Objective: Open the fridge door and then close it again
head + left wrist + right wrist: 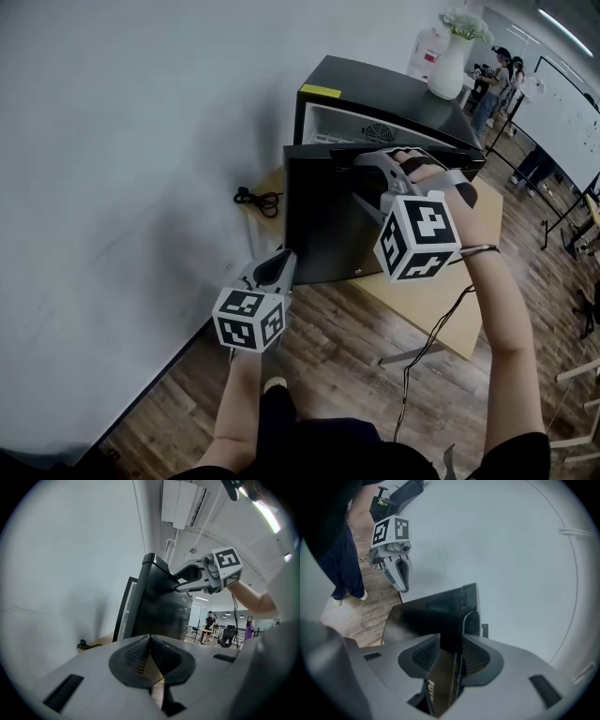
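Two tongs, one job: my right gripper (373,161) is clamped on the top edge of the glossy black fridge door (323,225), jaws spread wide by its thickness, so I can swing it. The door stands part open off the small black fridge (375,94) on the far pale wooden table (450,319). My left gripper (284,259), jaws together and empty, hangs near and left, clear of the swing. The door hides most of the inside and the hinge.
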Available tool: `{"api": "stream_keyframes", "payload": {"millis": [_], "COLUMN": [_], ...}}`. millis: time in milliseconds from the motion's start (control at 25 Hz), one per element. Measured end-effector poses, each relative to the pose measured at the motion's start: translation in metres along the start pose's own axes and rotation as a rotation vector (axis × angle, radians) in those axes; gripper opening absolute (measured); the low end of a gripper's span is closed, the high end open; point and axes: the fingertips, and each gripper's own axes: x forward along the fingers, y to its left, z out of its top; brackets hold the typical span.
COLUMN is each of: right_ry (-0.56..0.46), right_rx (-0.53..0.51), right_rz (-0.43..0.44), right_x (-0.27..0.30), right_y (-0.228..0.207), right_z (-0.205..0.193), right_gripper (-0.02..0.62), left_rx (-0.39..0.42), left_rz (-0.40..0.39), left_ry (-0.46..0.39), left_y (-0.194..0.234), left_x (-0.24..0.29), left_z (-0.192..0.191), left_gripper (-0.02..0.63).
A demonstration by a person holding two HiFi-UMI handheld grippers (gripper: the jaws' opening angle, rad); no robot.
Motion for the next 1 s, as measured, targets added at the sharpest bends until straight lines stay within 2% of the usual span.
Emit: {"api": "stream_keyframes", "payload": {"millis": [1000], "right_ry": [0.143], "right_rx": [0.101], "right_rz": [0.009], "right_x": [0.074], "right_y": [-0.04], "right_z": [-0.027], "right_gripper": [0.133], "left_rx": [0.027], "left_rz": [-0.091], "left_ry": [0.016], "left_y": [0.065], "left_x": [0.043], "left_z": [0.021], "left_gripper": [0.006]}}
